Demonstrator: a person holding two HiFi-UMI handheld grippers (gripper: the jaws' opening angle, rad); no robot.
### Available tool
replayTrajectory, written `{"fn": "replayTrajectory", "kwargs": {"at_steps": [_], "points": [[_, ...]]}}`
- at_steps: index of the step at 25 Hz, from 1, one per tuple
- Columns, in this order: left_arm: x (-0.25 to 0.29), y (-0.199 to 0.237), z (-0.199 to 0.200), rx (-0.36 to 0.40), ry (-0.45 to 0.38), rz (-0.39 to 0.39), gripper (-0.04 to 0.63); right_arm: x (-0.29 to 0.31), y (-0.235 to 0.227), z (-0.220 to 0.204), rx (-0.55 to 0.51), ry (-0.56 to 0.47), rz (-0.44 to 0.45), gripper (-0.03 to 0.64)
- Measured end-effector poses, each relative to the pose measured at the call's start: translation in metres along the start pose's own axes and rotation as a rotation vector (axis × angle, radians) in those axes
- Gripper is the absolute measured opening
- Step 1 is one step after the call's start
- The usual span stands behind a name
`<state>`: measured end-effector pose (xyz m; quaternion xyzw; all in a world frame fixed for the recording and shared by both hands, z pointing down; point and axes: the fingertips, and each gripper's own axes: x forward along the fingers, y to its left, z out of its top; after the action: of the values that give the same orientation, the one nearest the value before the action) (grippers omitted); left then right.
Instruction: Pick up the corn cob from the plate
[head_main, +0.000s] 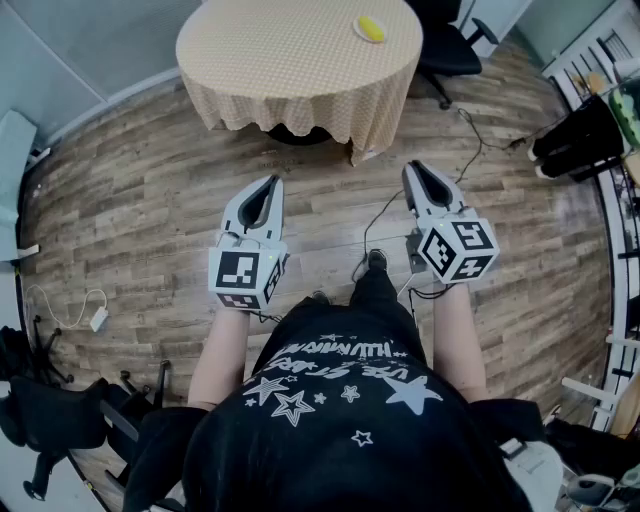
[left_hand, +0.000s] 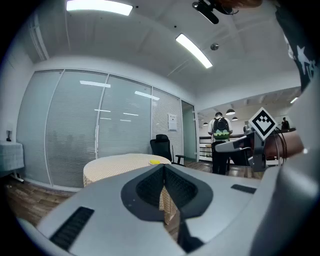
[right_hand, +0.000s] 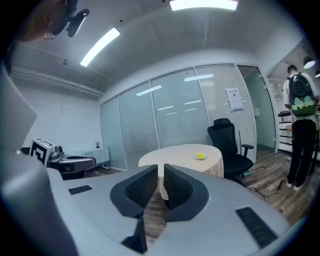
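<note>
Black star-print shirt (head_main: 340, 400) nearest, forearms holding both tools out at waist. Grey left gripper (head_main: 270, 188): jaws pressed together, nothing between. Grey right gripper (head_main: 420, 172): likewise closed, empty. Likely carrying pose, reach not begun. Beneath both: wood-plank floor (head_main: 150, 200). Well ahead: round table under beige checked cloth (head_main: 290, 50). On it, ahead of right gripper: small pale round plate (head_main: 358, 34) carrying yellow corn cob (head_main: 371, 28), untouched.

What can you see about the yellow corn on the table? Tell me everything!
The corn cob looks small, short and bright yellow, too far away to show its kernels. It lies on a little pale plate near the far right edge of the round table. Only the plate touches it.
</note>
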<state>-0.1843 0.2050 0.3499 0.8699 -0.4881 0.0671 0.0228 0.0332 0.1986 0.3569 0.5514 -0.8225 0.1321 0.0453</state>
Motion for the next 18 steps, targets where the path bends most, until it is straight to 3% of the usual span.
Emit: {"fn": "replayTrajectory", "kwargs": {"at_steps": [18], "points": [[-0.018, -0.007, -0.009, -0.020, 0.012, -0.007, 0.006, -0.010, 0.012, -0.003, 0.030, -0.033, 0.011, 0.052]]}}
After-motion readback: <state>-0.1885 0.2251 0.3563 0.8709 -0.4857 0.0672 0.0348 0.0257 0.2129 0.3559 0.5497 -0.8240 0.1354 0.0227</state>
